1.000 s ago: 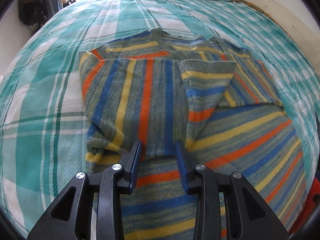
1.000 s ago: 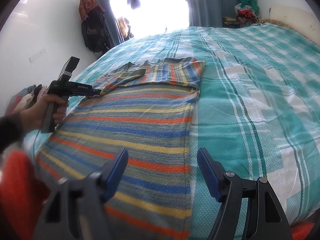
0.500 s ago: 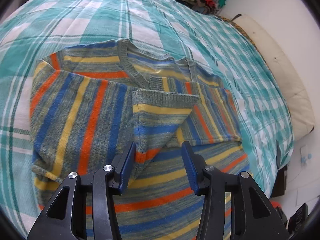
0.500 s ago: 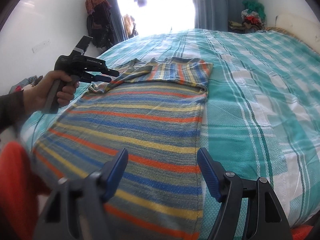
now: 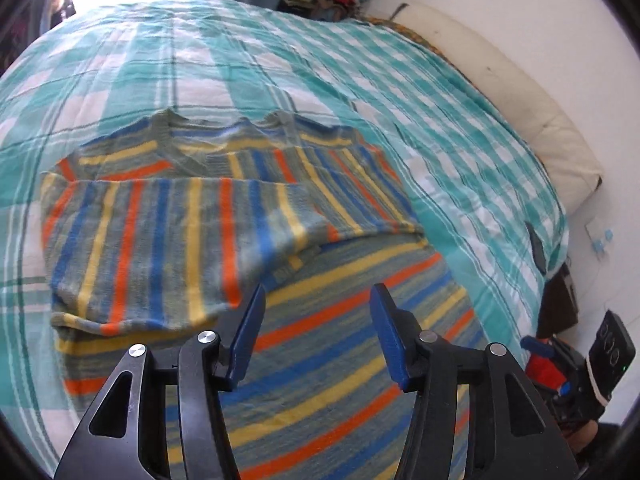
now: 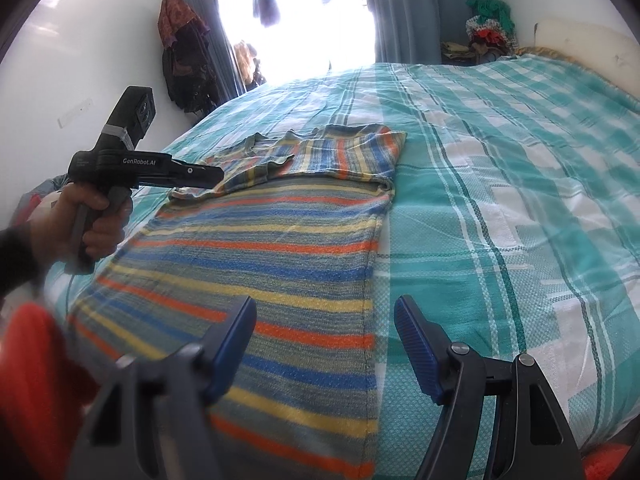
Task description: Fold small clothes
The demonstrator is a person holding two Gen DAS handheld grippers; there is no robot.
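**Sleeves are folded in, the body fold comes next**

The striped sweater lies flat on the checked bedspread, both sleeves laid across the chest. The left gripper and right gripper hover with jaws apart, holding nothing. Next they should probably pinch the hem. The left gripper has let go of the sleeve and drawn back.

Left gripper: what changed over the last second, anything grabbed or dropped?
The left gripper let go of the folded sleeve: its jaws, narrow around the sleeve edge a second ago, now stand wide and empty, drawn back and up over the sweater body. The sleeve stays folded across the chest. The right gripper is unchanged, open above the hem, and the sweater lies flat on the bedspread.
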